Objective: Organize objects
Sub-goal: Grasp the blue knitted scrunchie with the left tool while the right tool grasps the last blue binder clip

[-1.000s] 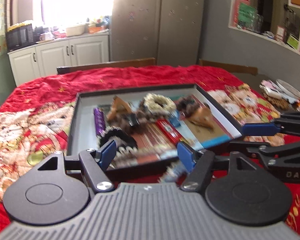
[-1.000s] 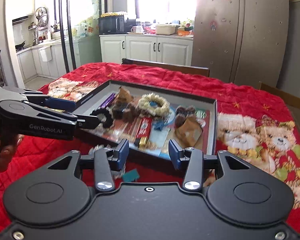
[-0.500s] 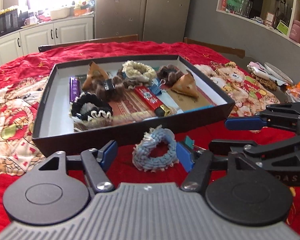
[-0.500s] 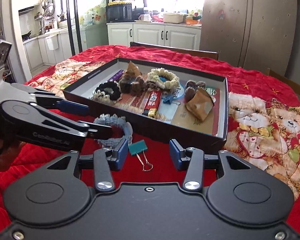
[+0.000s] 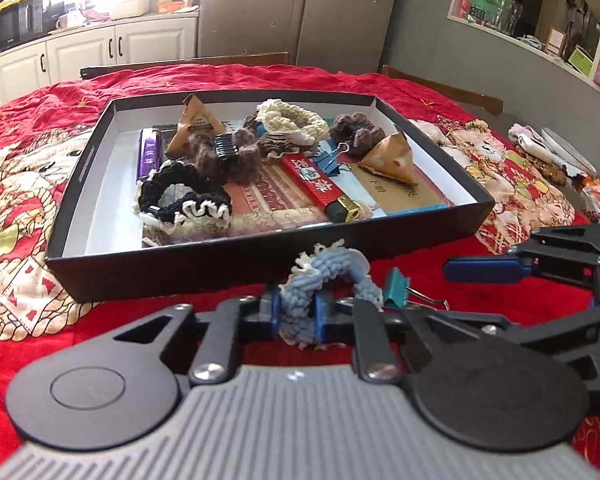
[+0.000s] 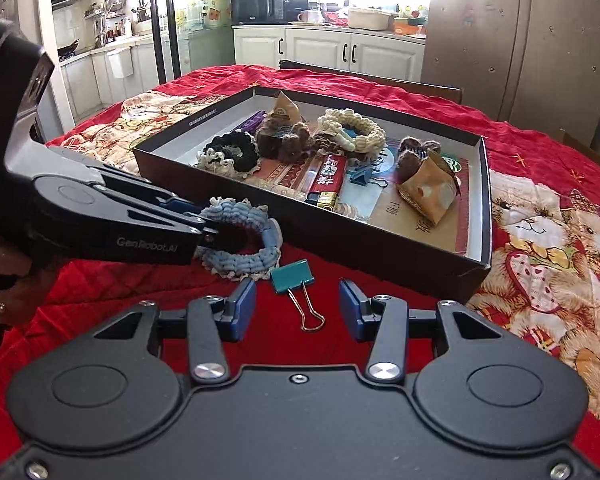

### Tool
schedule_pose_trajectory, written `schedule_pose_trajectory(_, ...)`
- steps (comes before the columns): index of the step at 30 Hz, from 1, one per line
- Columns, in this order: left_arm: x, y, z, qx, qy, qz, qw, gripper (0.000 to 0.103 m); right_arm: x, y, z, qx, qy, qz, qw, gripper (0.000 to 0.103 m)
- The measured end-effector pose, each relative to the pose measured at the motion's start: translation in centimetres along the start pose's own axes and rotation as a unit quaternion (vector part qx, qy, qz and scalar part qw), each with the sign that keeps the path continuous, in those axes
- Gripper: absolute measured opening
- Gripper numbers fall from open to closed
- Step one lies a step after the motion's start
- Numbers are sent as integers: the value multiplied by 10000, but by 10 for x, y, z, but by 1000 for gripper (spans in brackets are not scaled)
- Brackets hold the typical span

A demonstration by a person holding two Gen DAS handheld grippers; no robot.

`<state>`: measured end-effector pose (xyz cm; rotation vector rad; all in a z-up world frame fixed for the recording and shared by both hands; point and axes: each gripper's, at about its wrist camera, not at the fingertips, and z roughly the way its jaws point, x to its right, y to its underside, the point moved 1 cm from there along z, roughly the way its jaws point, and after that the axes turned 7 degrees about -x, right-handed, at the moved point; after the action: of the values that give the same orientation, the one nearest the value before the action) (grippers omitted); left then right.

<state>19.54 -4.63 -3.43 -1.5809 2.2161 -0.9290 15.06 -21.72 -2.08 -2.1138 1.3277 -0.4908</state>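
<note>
Two claws work over a tabletop (image 5: pixel 236 76) spread with a red cloth. The left claw (image 5: pixel 297 312) is closing, its blue pads already squeezing one side of a blue scrunchie (image 5: pixel 328 276) that lies on the cloth just in front of the near wall of a black box (image 5: pixel 260 258); in the right wrist view the same claw (image 6: pixel 208 229) reaches in from the left and bites the scrunchie (image 6: pixel 244 240) at its near-left edge. The right claw (image 6: pixel 298 314) stands partly open and holds nothing, its pads either side of the wire handles of a teal clip (image 6: pixel 293 275) that rests on the cloth, touching neither pad as far as can be seen. That clip (image 5: pixel 396 286) lies just beside the scrunchie, on its right in the left wrist view, with the right claw (image 5: pixel 484 280) coming in from the right edge above it. Inside the box (image 6: pixel 380 256) lie a black scrunchie (image 5: pixel 184 200), a brown scrunchie (image 5: pixel 228 156), a cream scrunchie (image 5: pixel 292 120), a purple lighter (image 5: pixel 148 152), a red lighter (image 5: pixel 320 184), a blue clip (image 5: pixel 328 160) and two brown paper packets (image 5: pixel 392 158). A person's fingers (image 6: pixel 8 300) show at the left claw's grip.
</note>
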Motion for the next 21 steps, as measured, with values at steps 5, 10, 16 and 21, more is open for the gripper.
schedule_pose_trajectory(5, -5, 1, -6, 26, -2, -54, 10000, 15, 2, -2, 13, -115, -58, -3, 9999, 44)
schedule_pose_trajectory(10, -7, 2, -15, 96, -69, -42, 9999, 15, 0, -5, 21, -102, -59, -66, 9999, 44)
schedule_pose_trajectory(16, -12, 2, -22, 140, -91, -82, 9998, 15, 0, -10, 29, -84, -136, -100, 9998, 44)
schedule_pose_trajectory(21, -14, 2, -25, 157, -140, -86, 9997, 15, -2, -11, 32, -66, -154, -170, 9997, 44)
